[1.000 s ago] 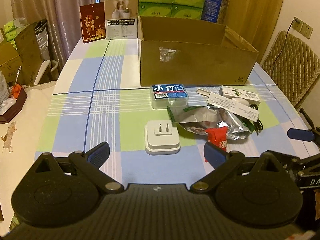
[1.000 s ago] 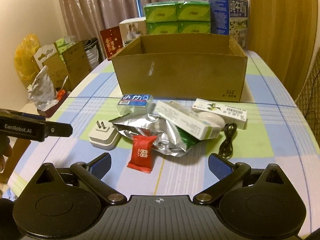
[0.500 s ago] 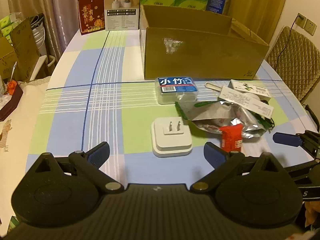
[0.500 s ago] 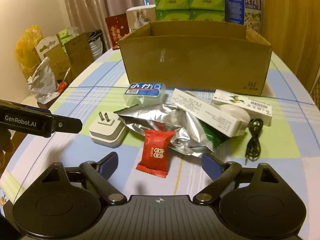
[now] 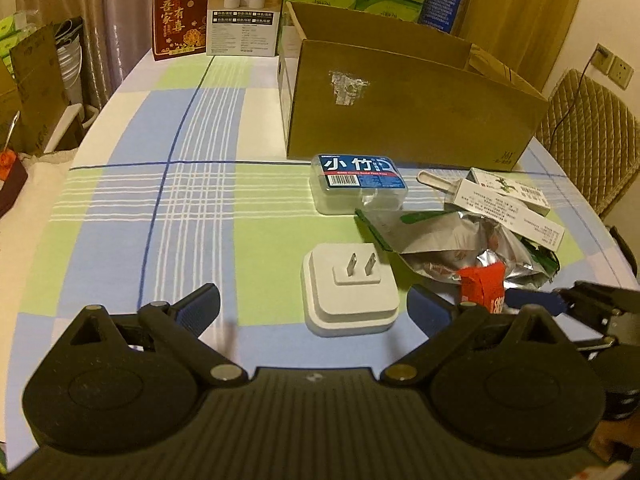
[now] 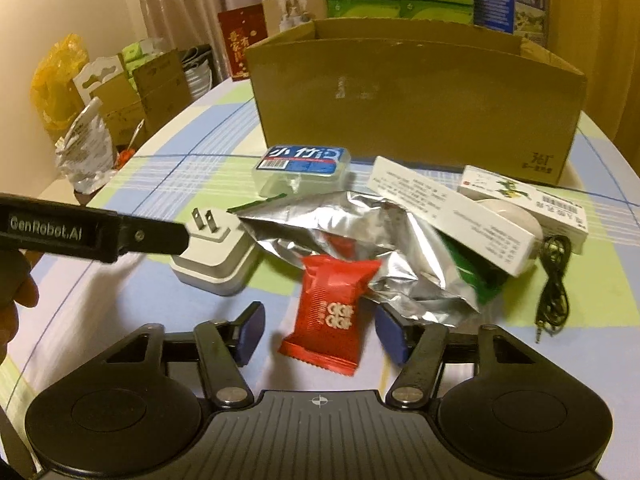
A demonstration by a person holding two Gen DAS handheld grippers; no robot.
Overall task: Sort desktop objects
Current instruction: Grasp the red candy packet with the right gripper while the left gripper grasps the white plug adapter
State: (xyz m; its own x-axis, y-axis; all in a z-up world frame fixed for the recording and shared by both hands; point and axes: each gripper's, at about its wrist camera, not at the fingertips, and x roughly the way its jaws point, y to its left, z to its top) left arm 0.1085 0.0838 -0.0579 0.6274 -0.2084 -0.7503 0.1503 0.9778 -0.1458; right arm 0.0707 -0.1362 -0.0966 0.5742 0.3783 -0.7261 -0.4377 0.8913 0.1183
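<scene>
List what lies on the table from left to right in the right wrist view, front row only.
White plug adapter → red snack packet → crumpled silver foil bag → coiled black audio cable.

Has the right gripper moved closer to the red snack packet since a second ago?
Yes. The right gripper has come forward and down toward the cardboard box; its closing fingers now flank the red snack packet.

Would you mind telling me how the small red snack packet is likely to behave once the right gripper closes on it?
The red snack packet looks like a thin, glossy pillow pouch, so it will probably crumple and may slip. It seems light. The right gripper, jaws closing around it, has not pinched it yet. Its far end touches the crinkled foil bag, which might shift.
</scene>
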